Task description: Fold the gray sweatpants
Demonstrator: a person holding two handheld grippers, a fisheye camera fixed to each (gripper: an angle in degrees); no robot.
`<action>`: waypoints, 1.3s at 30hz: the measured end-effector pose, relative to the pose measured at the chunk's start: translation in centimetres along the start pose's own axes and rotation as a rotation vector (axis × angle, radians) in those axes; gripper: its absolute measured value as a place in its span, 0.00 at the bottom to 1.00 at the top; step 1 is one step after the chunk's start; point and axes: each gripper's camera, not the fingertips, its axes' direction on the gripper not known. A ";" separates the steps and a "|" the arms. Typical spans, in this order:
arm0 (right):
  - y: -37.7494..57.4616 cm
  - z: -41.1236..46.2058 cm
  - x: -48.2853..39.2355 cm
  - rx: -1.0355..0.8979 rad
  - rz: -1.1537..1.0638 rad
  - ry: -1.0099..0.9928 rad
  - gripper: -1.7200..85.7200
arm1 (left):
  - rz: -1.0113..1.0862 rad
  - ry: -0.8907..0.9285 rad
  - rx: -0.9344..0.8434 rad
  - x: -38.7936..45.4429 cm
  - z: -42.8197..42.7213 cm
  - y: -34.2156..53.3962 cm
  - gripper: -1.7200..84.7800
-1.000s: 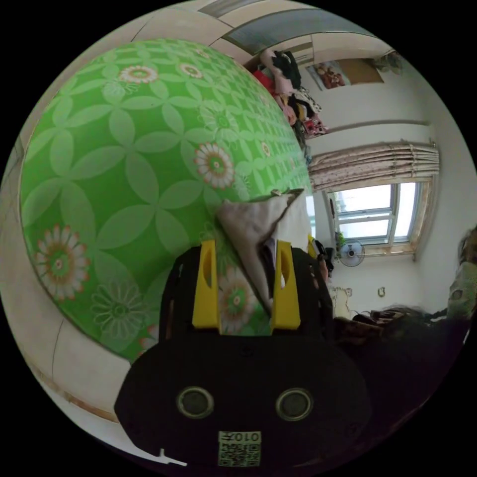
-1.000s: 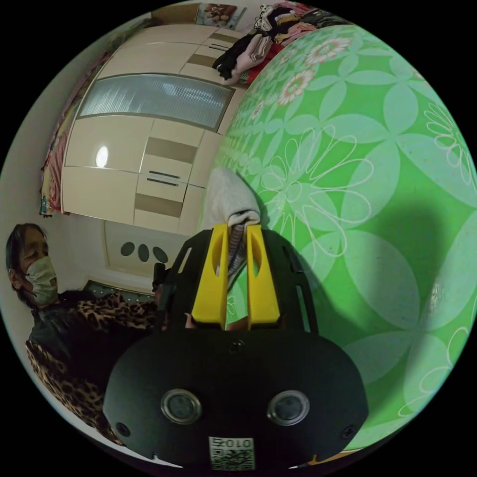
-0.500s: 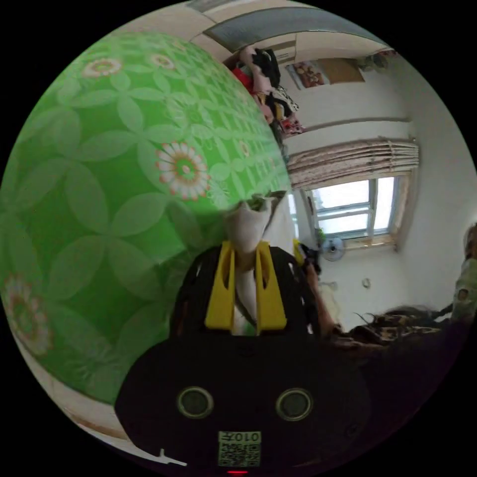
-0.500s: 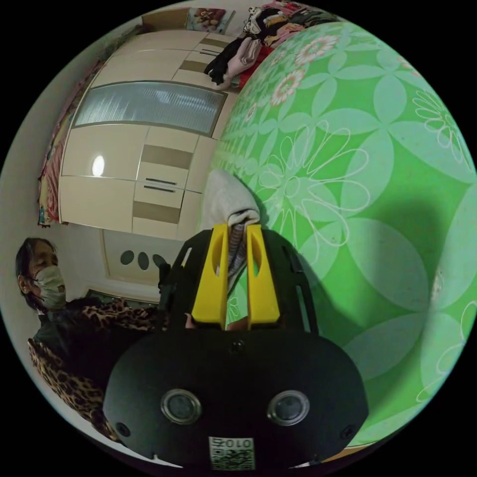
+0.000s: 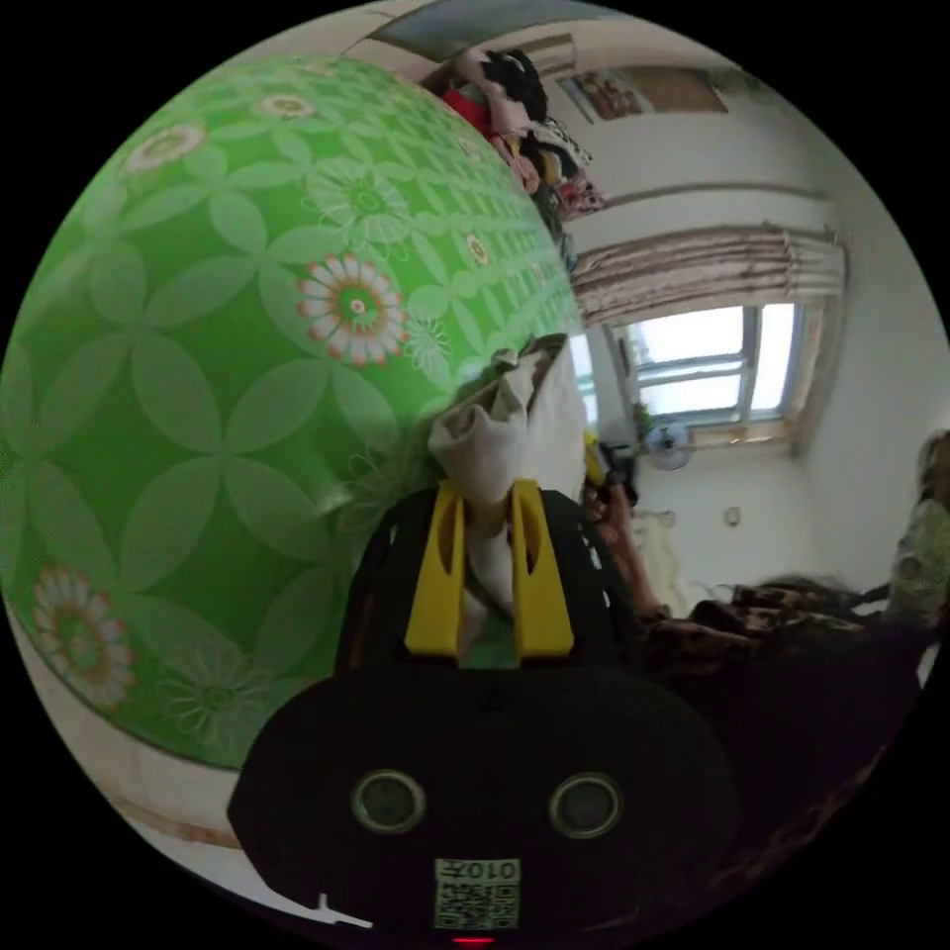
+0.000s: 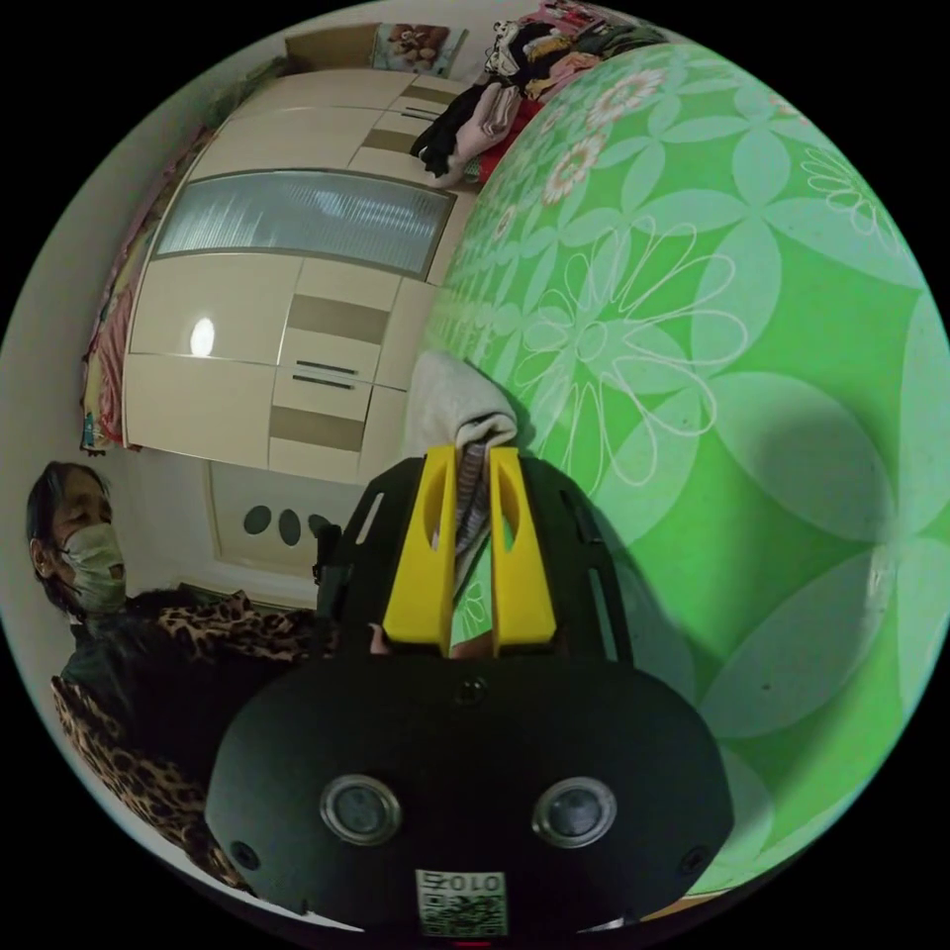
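Note:
The gray sweatpants [image 5: 495, 445] bunch up in a pale fold just past my left gripper [image 5: 488, 492], whose yellow jaws are shut on the cloth. In the right gripper view another edge of the sweatpants [image 6: 450, 401] rises from my right gripper [image 6: 468, 457], with both yellow jaws pressed on it. Both bunches hang close over a green flowered bed sheet [image 5: 228, 376]. The rest of the garment is hidden behind the grippers.
The green sheet [image 6: 742, 396] covers a wide bed. A heap of clothes [image 5: 515, 119] lies at its far end, also as clothes [image 6: 495, 99]. A cream wardrobe [image 6: 277, 297], a curtained window [image 5: 712, 356], a small fan [image 5: 671, 450] and the person's patterned sleeve [image 6: 198, 633] surround it.
The left gripper's jaws closed on the sweatpants edge, which was loose between them a second ago. The left view shifted over the sheet. The right gripper kept its hold, barely moving.

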 end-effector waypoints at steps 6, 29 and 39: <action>3.2 0.1 0.4 0.012 0.013 -0.075 0.10 | -0.078 0.282 0.053 -3.6 1.9 1.1 0.21; 21.2 0.9 -2.7 0.159 0.133 -0.079 0.09 | -0.068 0.301 -0.089 -8.6 12.1 -3.4 0.11; 43.6 -0.2 -6.5 0.537 0.332 0.047 0.09 | 0.155 0.374 -0.482 -8.1 23.4 -10.7 0.11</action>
